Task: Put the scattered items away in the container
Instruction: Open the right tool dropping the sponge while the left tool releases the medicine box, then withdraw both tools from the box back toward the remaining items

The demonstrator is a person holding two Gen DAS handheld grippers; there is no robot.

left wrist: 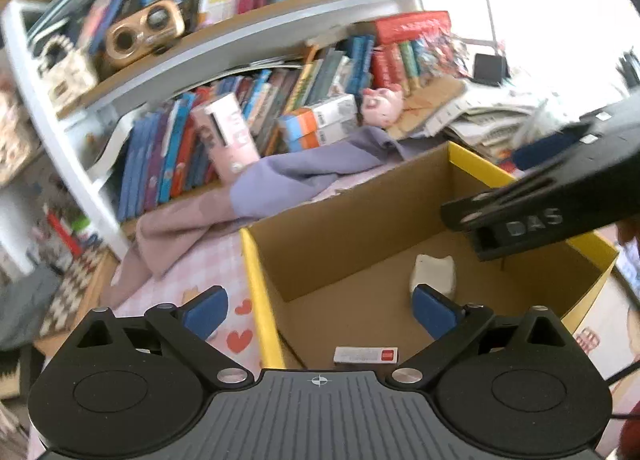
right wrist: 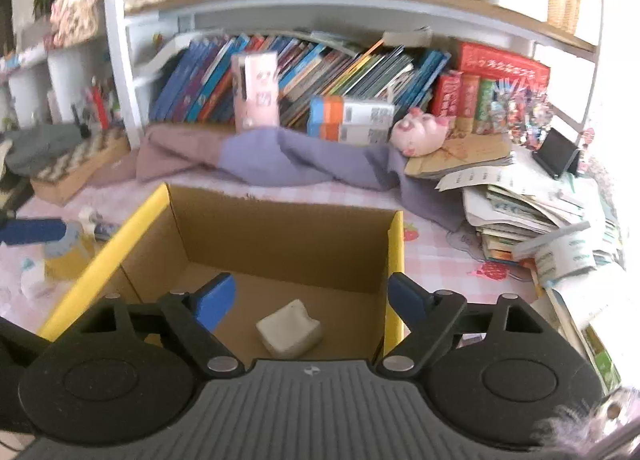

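A cardboard box with yellow rims (left wrist: 256, 260) (right wrist: 120, 244) stands open on the pink checked cloth. On its floor lie a white cat-shaped block (left wrist: 434, 272) (right wrist: 290, 330) and a small flat white packet with a red mark (left wrist: 366, 354). My left gripper (left wrist: 318, 300) is open over the box's left wall with nothing between its blue pads. My right gripper (right wrist: 312, 292) is open above the box's inside, over the white block and apart from it. The right tool's black housing (left wrist: 560, 199) hangs over the box's right side. A blue finger of the left gripper (right wrist: 32, 231) shows at the left edge.
Left of the box, a yellowish jar (right wrist: 64, 256) and small loose items (right wrist: 94, 219) lie on the cloth. Behind the box are a purple cloth (right wrist: 280, 163), a pink pig plush (right wrist: 420, 131) and a bookshelf (right wrist: 320, 75). A pile of papers (right wrist: 520, 211) fills the right.
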